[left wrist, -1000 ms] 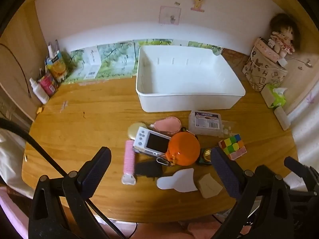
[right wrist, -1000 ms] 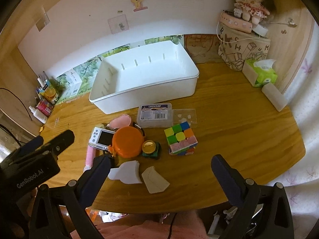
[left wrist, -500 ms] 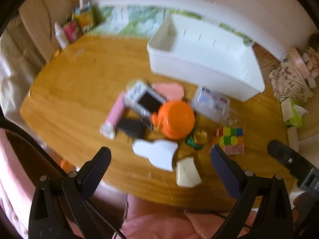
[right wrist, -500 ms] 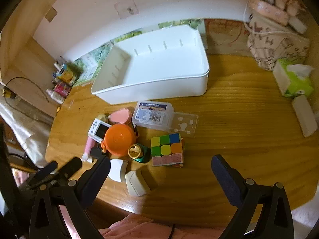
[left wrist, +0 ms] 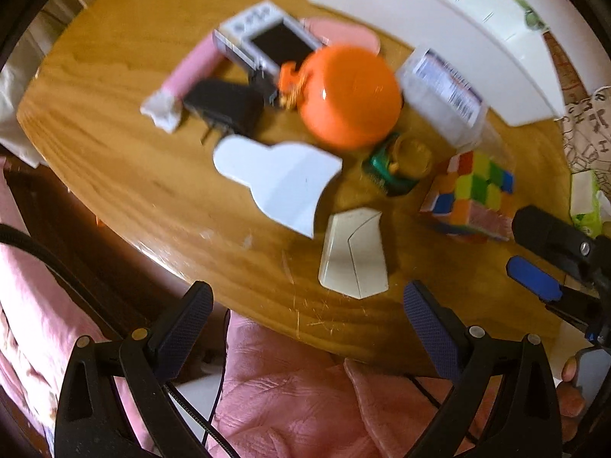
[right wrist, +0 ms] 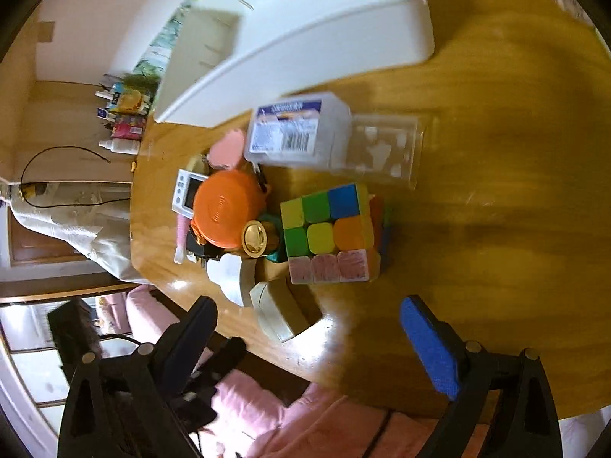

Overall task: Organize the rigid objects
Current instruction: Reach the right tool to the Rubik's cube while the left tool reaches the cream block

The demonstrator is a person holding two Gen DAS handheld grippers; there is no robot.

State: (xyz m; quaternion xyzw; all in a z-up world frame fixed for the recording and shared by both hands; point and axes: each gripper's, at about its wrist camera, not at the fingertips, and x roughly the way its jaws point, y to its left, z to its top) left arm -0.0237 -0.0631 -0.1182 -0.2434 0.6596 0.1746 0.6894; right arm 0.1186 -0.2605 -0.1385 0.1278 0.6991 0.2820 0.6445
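Clearly nothing's been grabbed: the left gripper [left wrist: 305,316] gapes wide over the beige wedge [left wrist: 354,253], just ahead of its jaws. The right gripper [right wrist: 309,328] is closing, jaws empty, puzzle cube [right wrist: 330,233] ahead. The cube's stiff, light; pinch flat opposite faces.

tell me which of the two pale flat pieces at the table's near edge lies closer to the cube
The beige wedge-shaped piece; it lies nearer the cube than the white bottle-shaped cutout, which sits beside the orange container.
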